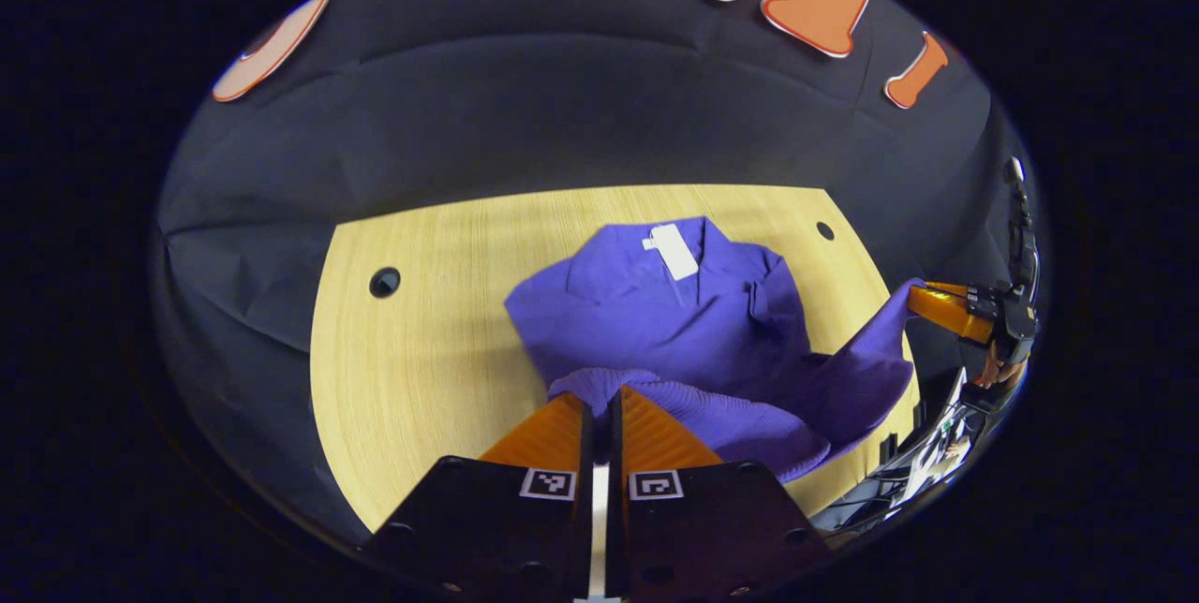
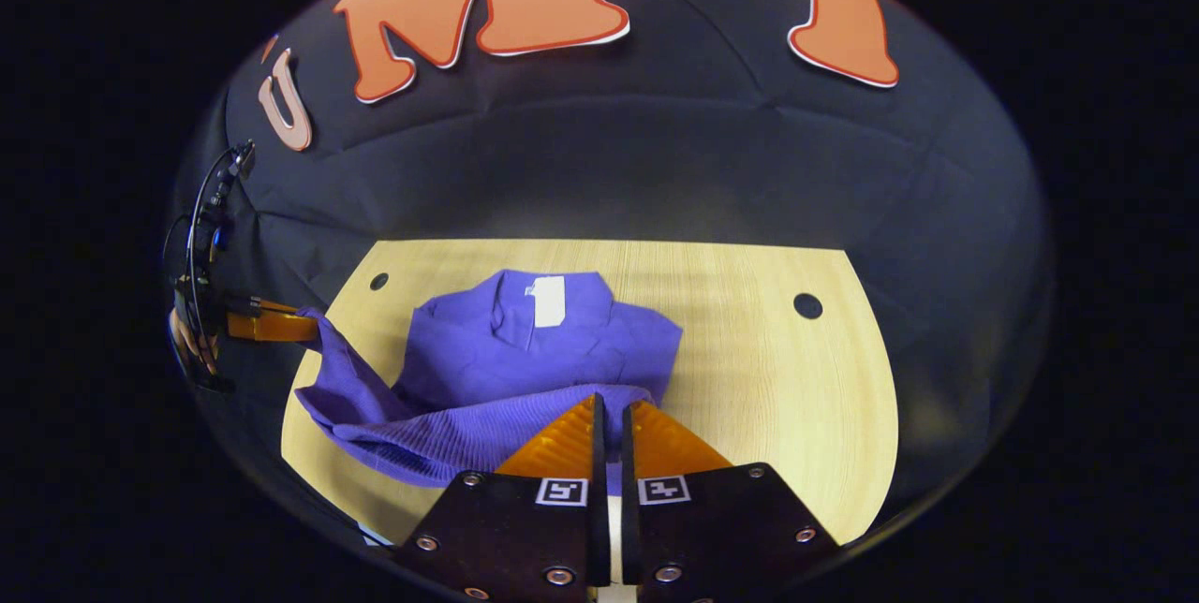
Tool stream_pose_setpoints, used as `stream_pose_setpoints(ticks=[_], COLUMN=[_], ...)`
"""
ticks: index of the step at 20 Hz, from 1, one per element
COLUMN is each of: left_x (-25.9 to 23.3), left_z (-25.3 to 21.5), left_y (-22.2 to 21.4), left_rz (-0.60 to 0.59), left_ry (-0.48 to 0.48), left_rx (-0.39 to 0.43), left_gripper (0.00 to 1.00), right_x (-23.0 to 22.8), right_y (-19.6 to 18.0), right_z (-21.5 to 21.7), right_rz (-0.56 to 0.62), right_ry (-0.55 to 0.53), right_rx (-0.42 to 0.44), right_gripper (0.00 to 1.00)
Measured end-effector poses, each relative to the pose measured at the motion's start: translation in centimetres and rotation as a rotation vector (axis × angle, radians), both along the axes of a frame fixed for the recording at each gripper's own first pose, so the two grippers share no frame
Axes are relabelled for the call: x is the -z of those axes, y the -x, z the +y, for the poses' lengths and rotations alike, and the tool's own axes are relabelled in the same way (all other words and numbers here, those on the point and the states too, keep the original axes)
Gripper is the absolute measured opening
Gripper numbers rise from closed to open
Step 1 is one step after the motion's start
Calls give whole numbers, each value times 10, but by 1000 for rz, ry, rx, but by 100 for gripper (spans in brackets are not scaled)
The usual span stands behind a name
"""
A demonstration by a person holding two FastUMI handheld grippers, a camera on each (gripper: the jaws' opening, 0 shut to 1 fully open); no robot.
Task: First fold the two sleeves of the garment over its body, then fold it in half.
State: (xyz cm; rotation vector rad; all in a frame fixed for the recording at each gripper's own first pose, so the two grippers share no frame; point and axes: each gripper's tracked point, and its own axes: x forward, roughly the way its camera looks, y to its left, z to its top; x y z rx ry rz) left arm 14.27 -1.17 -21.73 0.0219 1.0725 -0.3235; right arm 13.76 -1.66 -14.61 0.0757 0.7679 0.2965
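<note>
Both sleeves folded in, a purple sweater (image 1: 674, 322) lies on the wooden table (image 1: 421, 369) as the left gripper (image 1: 600, 397) and right gripper (image 2: 611, 411) each pinch a hem corner, lifting it, apparently for the fold in half.

A recording booth: a wooden table (image 2: 768, 369) (holes drilled through) backed by black cloth (image 2: 656, 163).

Purple knit garment (image 1: 684, 322), sleeves folded in, ribbed hem lifted off table, white neck label
</note>
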Motion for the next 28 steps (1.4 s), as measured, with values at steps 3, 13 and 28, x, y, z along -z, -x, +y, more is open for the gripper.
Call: stream_pose_setpoints(ticks=[3, 13, 28], left_x=[3, 3, -89], left_z=[3, 8, 39], left_y=[-39, -158, -107], left_rz=[-42, -347, -618], left_ry=[-41, -266, -210], left_rx=[-9, -36, -216], left_gripper=[6, 13, 93], right_x=[-3, -1, -68], right_y=[-32, -135, -85], right_z=[1, 1, -37], right_rz=[-11, -79, -356], right_ry=[-11, -65, 92], right_rx=[14, 94, 124], right_gripper=[5, 8, 90])
